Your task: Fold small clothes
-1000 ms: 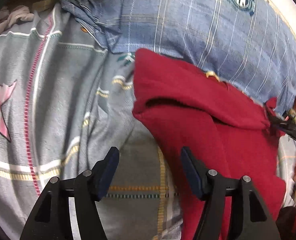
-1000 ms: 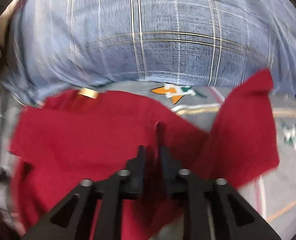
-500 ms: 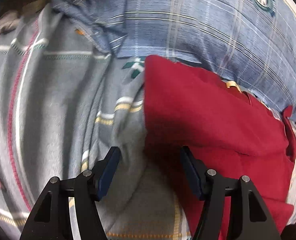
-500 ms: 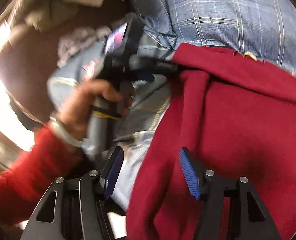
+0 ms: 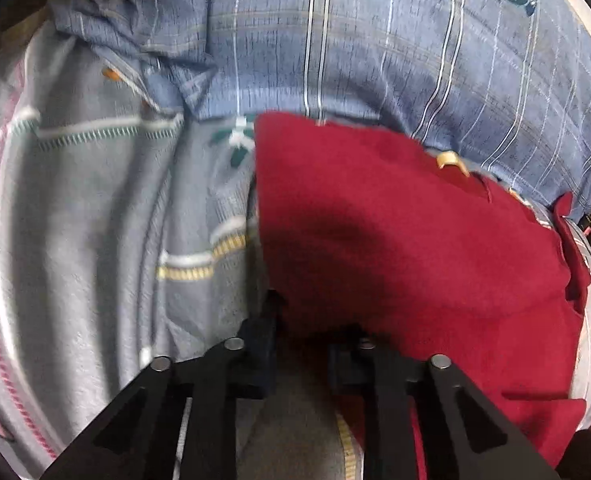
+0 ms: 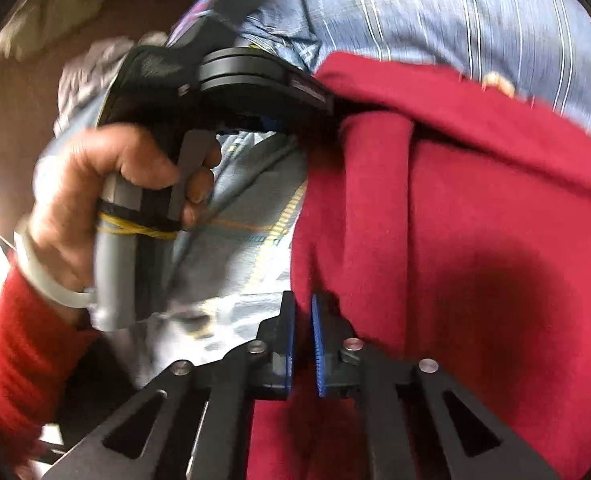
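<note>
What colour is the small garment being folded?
Deep red garment, plain with no pattern; the left wrist view shows it best.
</note>
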Action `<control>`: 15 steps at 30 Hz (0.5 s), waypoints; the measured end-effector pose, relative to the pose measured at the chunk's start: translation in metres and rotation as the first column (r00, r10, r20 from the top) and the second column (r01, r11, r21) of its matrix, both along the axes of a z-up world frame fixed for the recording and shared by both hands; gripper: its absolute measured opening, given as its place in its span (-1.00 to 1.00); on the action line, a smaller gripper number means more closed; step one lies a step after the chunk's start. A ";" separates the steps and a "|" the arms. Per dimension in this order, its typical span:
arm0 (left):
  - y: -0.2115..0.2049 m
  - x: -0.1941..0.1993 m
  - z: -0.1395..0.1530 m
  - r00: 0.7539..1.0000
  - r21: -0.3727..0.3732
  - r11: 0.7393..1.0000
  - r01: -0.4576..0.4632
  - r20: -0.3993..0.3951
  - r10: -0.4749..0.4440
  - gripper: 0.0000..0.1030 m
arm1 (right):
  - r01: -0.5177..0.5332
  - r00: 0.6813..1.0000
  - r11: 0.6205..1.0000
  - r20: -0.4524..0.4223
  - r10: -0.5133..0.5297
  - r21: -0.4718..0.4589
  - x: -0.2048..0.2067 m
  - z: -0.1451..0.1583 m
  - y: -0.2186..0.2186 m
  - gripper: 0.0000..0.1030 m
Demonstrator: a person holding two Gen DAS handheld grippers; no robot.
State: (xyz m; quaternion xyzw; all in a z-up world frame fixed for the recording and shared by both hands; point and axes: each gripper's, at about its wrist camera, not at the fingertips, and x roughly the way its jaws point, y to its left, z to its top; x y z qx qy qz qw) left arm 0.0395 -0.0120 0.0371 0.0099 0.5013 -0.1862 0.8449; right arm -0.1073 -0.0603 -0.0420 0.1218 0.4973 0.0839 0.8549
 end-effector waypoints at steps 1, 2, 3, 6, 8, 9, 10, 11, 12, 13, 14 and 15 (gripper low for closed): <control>0.003 -0.001 0.007 1.000 0.009 1.000 0.001 0.024 -0.001 -0.77 | -0.005 1.000 0.999 -0.003 0.005 0.047 0.002 0.003 -0.004 -0.88; 0.008 0.000 0.013 0.999 0.002 1.000 0.004 0.033 -0.004 -0.77 | -0.024 1.000 0.994 -0.002 0.024 0.109 0.003 0.006 -0.003 -0.88; 0.011 0.001 0.017 1.000 -0.005 1.000 0.003 0.030 -0.003 -0.77 | -0.041 0.999 0.990 0.003 0.041 0.133 0.003 0.009 0.005 -0.88; 0.020 0.005 0.019 0.999 0.026 0.999 -0.022 0.039 0.021 -0.74 | -0.091 0.996 0.986 0.015 0.090 0.140 0.012 0.012 0.031 -0.88; 0.019 0.004 0.013 0.999 0.067 0.998 -0.018 0.034 0.016 -0.65 | -0.111 0.994 0.986 0.005 0.111 0.123 0.019 0.003 0.048 -0.87; 0.017 0.001 0.010 1.000 0.083 0.996 -0.016 0.027 0.014 -0.60 | -0.114 0.993 0.989 -0.007 0.115 0.090 0.024 -0.006 0.055 -0.85; 0.015 -0.003 0.008 1.000 0.097 0.995 -0.012 0.026 0.010 -0.57 | -0.109 0.994 0.991 -0.016 0.111 0.081 0.026 -0.011 0.056 -0.78; 0.013 -0.007 0.007 0.999 0.114 0.993 -0.010 0.031 0.007 -0.55 | -0.101 0.994 0.990 -0.023 0.104 0.103 0.026 -0.014 0.054 -0.76; 0.013 -0.011 0.007 0.999 0.133 0.991 -0.014 0.042 0.008 -0.47 | -0.083 0.996 0.986 -0.021 0.087 0.147 0.022 -0.010 0.045 -0.64; 0.013 -0.015 0.011 0.999 0.140 0.990 -0.020 0.048 0.013 -0.33 | -0.079 0.996 0.980 -0.026 0.085 0.181 0.018 -0.006 0.036 -0.54; 0.012 -0.019 0.015 0.998 0.141 0.990 -0.028 0.058 0.020 -0.25 | -0.075 0.996 0.977 -0.027 0.082 0.200 0.016 -0.003 0.027 -0.31; 0.013 -0.023 0.019 0.997 0.135 0.990 -0.039 0.073 0.029 -0.09 | -0.064 0.998 0.976 -0.014 0.069 0.207 0.008 0.006 0.013 -0.14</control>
